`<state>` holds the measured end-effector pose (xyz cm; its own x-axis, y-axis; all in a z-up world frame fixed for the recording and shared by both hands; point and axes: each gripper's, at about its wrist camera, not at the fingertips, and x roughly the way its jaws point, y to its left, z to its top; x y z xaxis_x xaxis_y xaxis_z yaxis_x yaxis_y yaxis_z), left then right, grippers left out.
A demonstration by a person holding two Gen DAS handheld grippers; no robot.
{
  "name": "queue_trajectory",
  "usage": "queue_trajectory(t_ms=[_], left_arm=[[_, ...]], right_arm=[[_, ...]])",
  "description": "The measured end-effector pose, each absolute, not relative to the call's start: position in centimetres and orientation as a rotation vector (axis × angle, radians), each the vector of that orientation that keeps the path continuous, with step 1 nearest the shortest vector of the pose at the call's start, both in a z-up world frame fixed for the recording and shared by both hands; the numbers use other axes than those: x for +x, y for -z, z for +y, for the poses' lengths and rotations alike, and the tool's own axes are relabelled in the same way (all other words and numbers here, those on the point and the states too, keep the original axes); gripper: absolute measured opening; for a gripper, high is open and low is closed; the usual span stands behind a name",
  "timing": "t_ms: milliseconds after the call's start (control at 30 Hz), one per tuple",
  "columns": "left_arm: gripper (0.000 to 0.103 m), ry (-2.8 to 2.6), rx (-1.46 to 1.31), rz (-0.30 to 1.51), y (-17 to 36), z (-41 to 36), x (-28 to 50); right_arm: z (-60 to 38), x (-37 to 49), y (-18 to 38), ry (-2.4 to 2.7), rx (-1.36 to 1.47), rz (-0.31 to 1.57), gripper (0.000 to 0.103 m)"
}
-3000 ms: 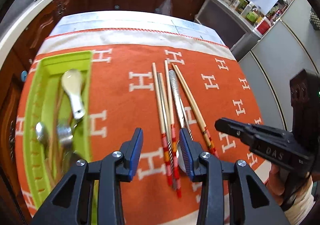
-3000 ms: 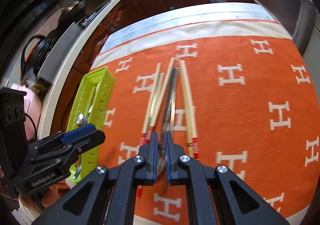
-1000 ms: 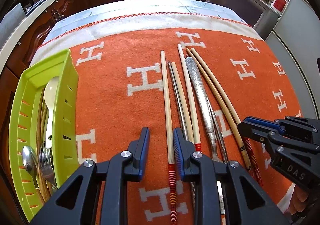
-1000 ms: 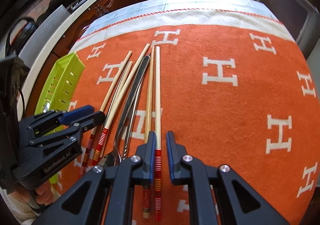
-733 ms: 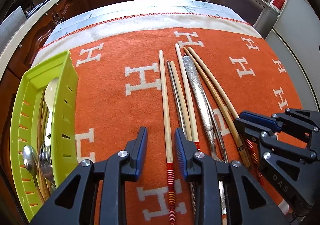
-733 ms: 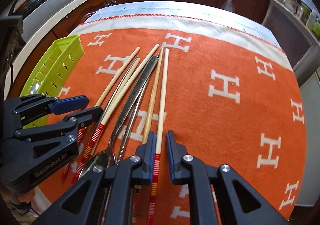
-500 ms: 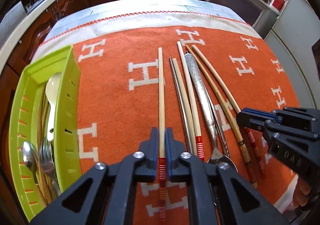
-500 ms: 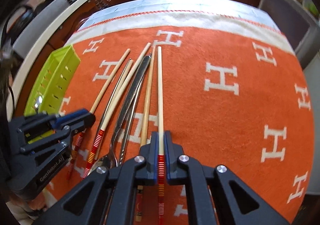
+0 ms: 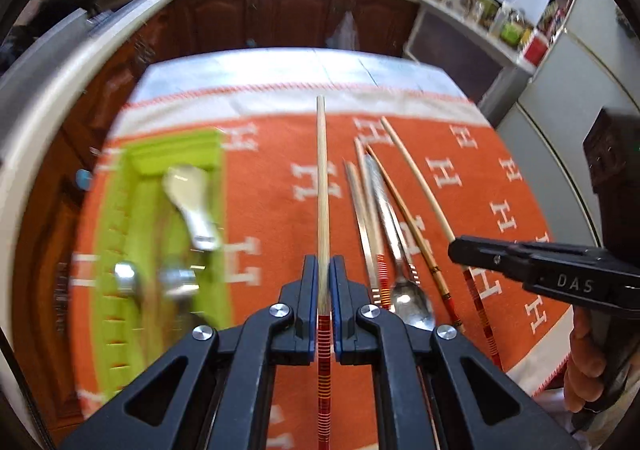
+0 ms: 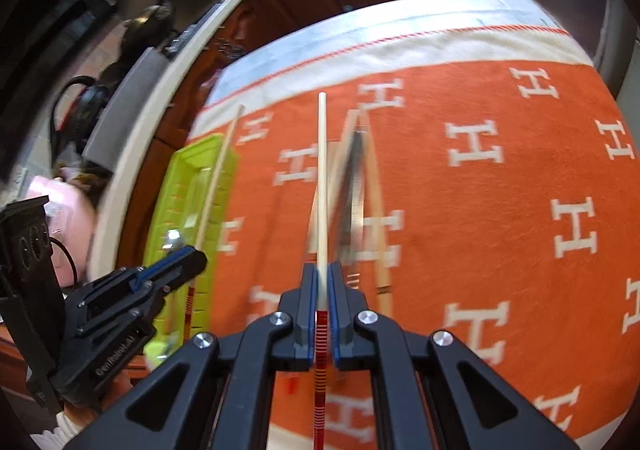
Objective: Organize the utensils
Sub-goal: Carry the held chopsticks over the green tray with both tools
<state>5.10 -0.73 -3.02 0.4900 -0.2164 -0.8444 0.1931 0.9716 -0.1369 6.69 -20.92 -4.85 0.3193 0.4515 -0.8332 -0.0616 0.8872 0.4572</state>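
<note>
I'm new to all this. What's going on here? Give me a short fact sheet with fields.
Setting: table under an orange cloth patterned with white H shapes
Left gripper: shut on a chopstick
Right gripper: shut on another chopstick
On the cloth: more chopsticks and a metal spoon
Green tray: holds a white spoon and metal utensils

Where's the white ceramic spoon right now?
Left wrist view, left side: the white ceramic spoon lies inside the green tray, bowl toward its far end, just beyond two metal spoons.
</note>
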Motion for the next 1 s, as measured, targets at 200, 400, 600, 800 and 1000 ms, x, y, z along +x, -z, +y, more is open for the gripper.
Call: queue_trajectory(t_ms=[200,400,600,800,1000], left_arm=[[0.003,0.125,-0.038,0.991,1.3,6.3,3.1],[0.003,0.049,-0.082,1.036,3.7,10.8,2.7],[0.004,0.023,-0.071,1.033,5.1,12.4,2.6],[0.004,0.031,-0.093,1.028,5.8,12.7,2.8],[0.007,0.031,-0.106,1.024,5.7,12.8,2.7]], right_arm=[[-15.4,6.4,2.6,-0.440,0.387,1.195,0.005],[-9.5,7.0,2.6,-0.490,0.397,1.199,0.005],[-5.3,8.1,4.5,-0.496,0.469,1.237,0.006],[-3.3,9.1,6.2,-0.485,0.544,1.279,0.009],[-2.4,9.1,6.4,-0.500,0.522,1.298,0.012]])
